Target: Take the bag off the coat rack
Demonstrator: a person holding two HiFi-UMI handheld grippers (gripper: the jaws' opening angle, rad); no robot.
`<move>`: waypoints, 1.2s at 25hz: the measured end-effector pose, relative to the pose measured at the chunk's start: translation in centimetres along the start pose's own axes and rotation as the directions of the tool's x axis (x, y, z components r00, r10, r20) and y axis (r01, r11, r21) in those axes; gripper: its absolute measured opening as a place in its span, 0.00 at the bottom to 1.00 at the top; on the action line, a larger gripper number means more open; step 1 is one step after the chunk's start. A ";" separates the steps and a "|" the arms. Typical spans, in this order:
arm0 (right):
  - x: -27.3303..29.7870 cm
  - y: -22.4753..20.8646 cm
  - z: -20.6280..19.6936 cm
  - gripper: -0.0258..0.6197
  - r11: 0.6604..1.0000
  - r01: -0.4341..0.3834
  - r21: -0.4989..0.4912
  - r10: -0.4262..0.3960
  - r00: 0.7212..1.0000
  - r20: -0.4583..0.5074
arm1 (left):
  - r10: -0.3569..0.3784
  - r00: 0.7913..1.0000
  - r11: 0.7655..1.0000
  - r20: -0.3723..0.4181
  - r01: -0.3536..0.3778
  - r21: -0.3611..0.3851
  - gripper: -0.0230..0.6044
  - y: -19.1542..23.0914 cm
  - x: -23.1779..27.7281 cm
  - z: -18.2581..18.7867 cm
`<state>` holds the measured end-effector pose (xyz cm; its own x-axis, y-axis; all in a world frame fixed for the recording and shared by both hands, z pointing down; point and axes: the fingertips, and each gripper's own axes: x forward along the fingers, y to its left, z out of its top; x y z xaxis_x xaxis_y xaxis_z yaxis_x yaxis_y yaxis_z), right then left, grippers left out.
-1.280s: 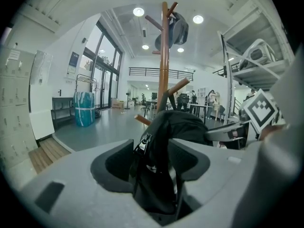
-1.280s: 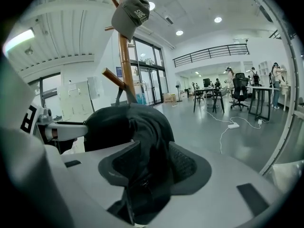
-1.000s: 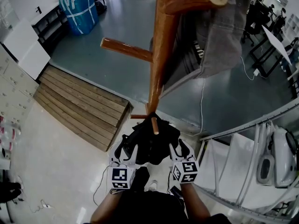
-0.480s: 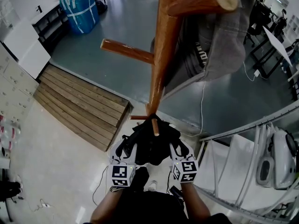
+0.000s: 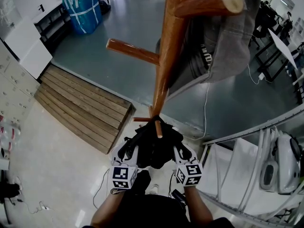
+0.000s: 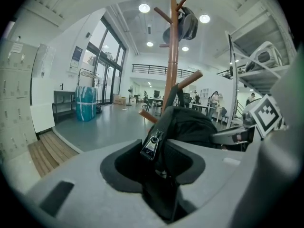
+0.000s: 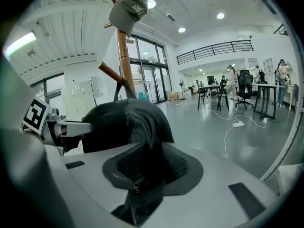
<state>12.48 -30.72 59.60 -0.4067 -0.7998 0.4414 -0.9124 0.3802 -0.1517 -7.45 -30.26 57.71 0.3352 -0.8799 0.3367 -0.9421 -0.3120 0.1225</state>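
Matt cloth bag; glossy smooth wood coat rack.

We are in a big open office or lab hall: smooth grey floor, tall glass doors, balcony rail, desks with chairs, and lockers.

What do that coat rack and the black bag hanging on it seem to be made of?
Coat rack: apparently wood with a glossy reddish-brown varnish; the peg ends are cut pale and bare. Bag: black woven fabric, matte and softly creased, perhaps nylon or canvas; its zip pull looks like metal.
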 end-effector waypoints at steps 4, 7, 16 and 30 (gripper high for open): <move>0.1 -0.1 0.1 0.19 1.000 -0.009 0.015 0.009 1.000 -0.011 | -0.025 1.000 0.999 0.006 0.025 -0.033 0.24 -0.2 -0.2 0.1; 0.1 -0.2 0.3 0.18 1.000 -0.008 0.025 0.008 1.000 -0.009 | -0.031 1.000 0.999 -0.003 0.031 -0.029 0.23 -0.3 -0.2 0.2; -0.3 -0.1 0.6 0.17 1.000 0.001 0.029 -0.001 1.000 0.000 | -0.039 0.999 0.999 -0.010 0.039 -0.022 0.21 -0.6 -0.3 0.1; -1.1 0.3 0.9 0.17 0.999 -0.012 0.046 0.011 1.000 0.009 | -0.052 0.999 0.998 0.002 0.053 -0.022 0.19 -1.1 -1.3 0.7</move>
<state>12.63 -30.11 58.29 -0.4174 -0.7996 0.4317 -0.9087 0.3676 -0.1978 -6.85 -29.00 56.51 0.3842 -0.8629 0.3282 -0.9229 -0.3499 0.1604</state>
